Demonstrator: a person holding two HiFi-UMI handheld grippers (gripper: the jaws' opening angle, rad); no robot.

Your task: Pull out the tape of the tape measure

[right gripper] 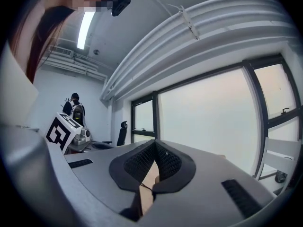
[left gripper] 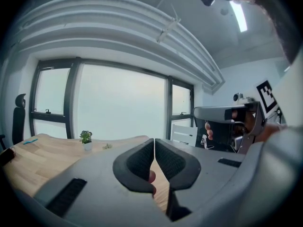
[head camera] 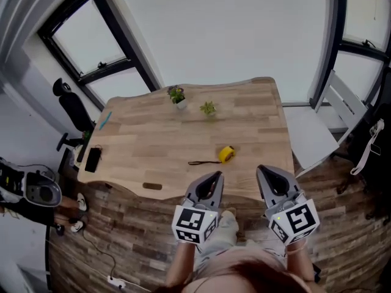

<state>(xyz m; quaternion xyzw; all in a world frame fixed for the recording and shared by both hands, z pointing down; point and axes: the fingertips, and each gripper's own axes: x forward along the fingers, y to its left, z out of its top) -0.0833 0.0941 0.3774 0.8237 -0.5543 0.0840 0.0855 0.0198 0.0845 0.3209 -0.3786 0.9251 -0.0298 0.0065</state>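
Our grey left gripper [head camera: 215, 176] and grey right gripper [head camera: 261, 170] hover closed and empty at the near edge of the light wooden table [head camera: 153, 133]. The round yellow tape measure [head camera: 226, 154] lies on it just ahead, its print too small to read.

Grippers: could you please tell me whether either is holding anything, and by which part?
Nothing is held: the left gripper and right gripper are both shut and empty, and the yellow tape measure lies on the table.

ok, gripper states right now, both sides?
Left gripper: closed, jaws together, nothing held.
Right gripper: closed, jaws together, nothing held.
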